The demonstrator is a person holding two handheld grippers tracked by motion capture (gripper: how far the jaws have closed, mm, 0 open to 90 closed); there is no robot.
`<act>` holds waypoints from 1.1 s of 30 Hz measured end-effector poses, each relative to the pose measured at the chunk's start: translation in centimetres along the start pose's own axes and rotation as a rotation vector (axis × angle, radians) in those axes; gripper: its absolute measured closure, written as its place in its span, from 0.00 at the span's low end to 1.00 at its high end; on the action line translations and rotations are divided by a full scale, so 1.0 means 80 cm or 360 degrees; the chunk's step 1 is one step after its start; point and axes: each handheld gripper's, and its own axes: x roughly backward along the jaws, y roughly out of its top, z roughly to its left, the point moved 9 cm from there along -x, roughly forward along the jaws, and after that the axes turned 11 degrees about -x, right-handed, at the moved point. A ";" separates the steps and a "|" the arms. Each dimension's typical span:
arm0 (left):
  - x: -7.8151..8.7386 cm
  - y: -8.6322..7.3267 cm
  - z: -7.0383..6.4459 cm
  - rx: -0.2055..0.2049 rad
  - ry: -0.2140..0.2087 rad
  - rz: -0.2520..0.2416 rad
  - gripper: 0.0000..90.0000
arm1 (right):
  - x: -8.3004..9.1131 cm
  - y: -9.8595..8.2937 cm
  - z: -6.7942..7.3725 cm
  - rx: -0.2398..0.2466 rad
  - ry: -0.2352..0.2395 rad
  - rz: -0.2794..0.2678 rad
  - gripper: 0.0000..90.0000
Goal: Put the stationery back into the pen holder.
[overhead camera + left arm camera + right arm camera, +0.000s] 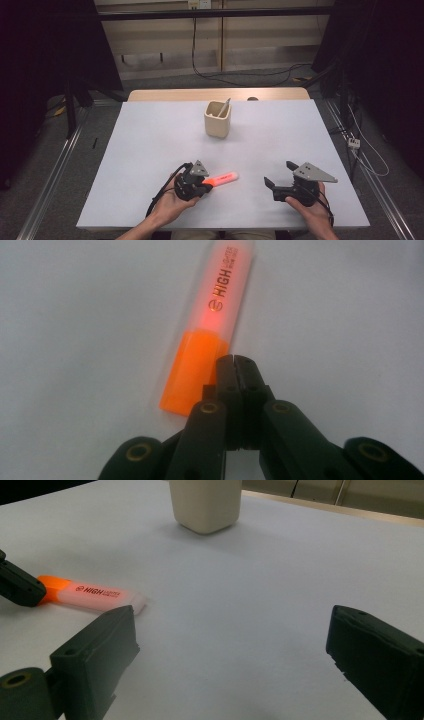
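High view: the left gripper (199, 184) is sitting low on the white table (150, 150) near the front edge, with its nose against the orange end of the highlighter (220, 179), which is lying flat and pointing right. The right gripper (280, 177) is resting further right, well apart from the highlighter, its jaws spread and pointing left with nothing between them. A beige cup (218, 120) is standing upright toward the far middle of the table, with a thin utensil leaning inside it. Left gripper view: the left gripper (235, 360) is showing its jaws pressed together, nothing pinched; the tips are lying just beside the highlighter (210, 325), touching or almost touching the right side of its orange cap; cannot tell which. The printed translucent body is running away up the picture. Right gripper view: the right gripper (232, 630) is holding its jaws wide over bare table; the highlighter (95, 596) is lying off to the left, and the cup (206, 505) is standing farther off.
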 end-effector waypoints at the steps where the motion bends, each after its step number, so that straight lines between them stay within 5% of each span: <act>1: -0.001 0.001 0.000 0.0009 0.0000 -0.0019 1.00 | 0.000 0.000 0.000 0.0004 -0.0001 -0.0001 0.06; 8: 0.007 0.006 -0.009 0.0000 -0.0097 -0.0089 0.97 | 0.000 0.000 -0.001 -0.0001 0.0001 0.0000 0.06; 10: 0.012 0.008 -0.007 0.0006 -0.0073 -0.0132 0.91 | 0.001 0.000 -0.001 -0.0002 0.0000 0.0000 0.06; 18: 0.034 0.015 0.023 0.0121 0.0042 -0.0273 0.43 | 0.001 0.001 -0.001 -0.0002 -0.0005 -0.0005 0.06; 23: 0.031 0.010 0.033 0.0193 0.0018 -0.0190 0.07 | 0.000 0.000 -0.001 0.0000 -0.0004 -0.0001 0.06; 33: 0.021 0.024 0.037 0.0017 0.0005 -0.0087 0.10 | -0.001 0.001 -0.002 0.0005 -0.0003 -0.0003 0.06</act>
